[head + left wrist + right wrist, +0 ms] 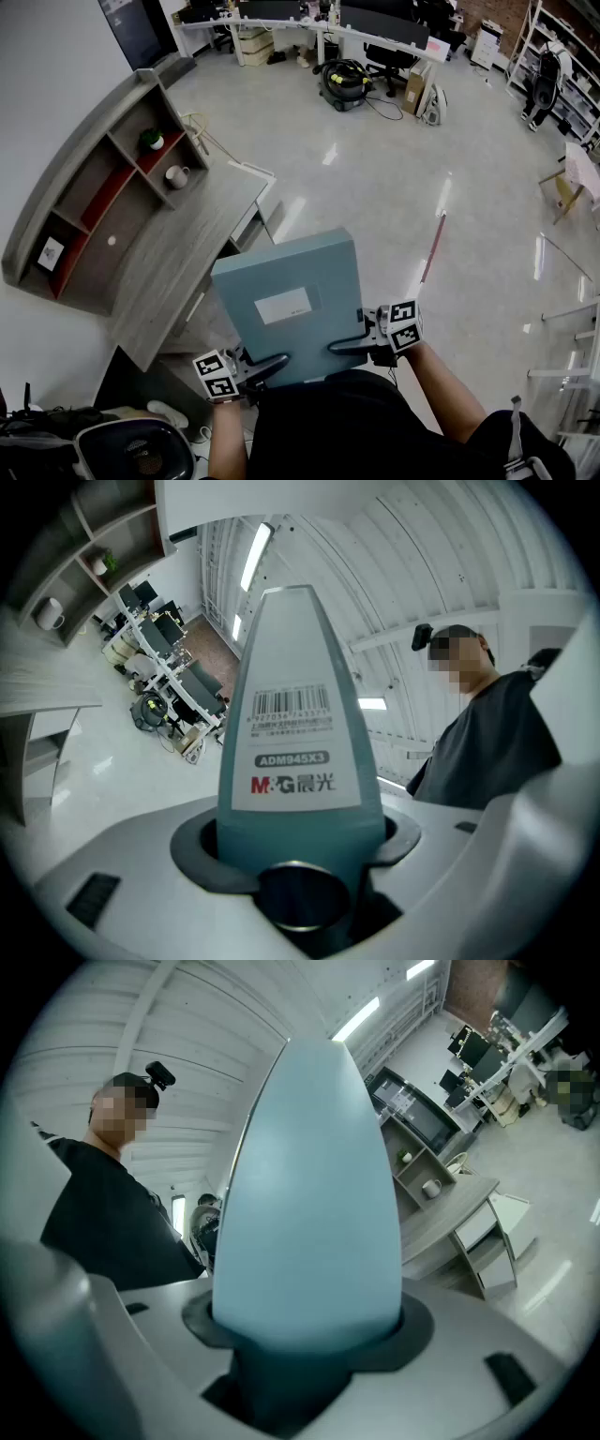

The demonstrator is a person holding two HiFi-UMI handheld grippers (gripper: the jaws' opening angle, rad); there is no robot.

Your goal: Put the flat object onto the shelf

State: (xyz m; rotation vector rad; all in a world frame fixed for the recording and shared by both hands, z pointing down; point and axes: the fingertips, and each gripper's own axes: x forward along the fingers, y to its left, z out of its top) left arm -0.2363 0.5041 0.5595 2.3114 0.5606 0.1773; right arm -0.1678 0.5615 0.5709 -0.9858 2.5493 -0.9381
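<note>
A flat blue-grey file box (289, 305) with a white label is held level in front of the person, above the floor. My left gripper (255, 367) is shut on its near left edge, and my right gripper (349, 344) is shut on its near right edge. In the left gripper view the box's labelled spine (292, 742) fills the space between the jaws. The right gripper view shows its plain blue edge (309, 1213) clamped the same way. The grey shelf unit (89, 202) with red-lined compartments stands at the left, on a grey desk (187, 246).
On the shelf are a small green plant (151, 140), a white cup (176, 175) and a small framed picture (50, 253). A vacuum cleaner (343, 84) and office desks stand far across the floor. A red-white rod (432, 246) lies on the floor.
</note>
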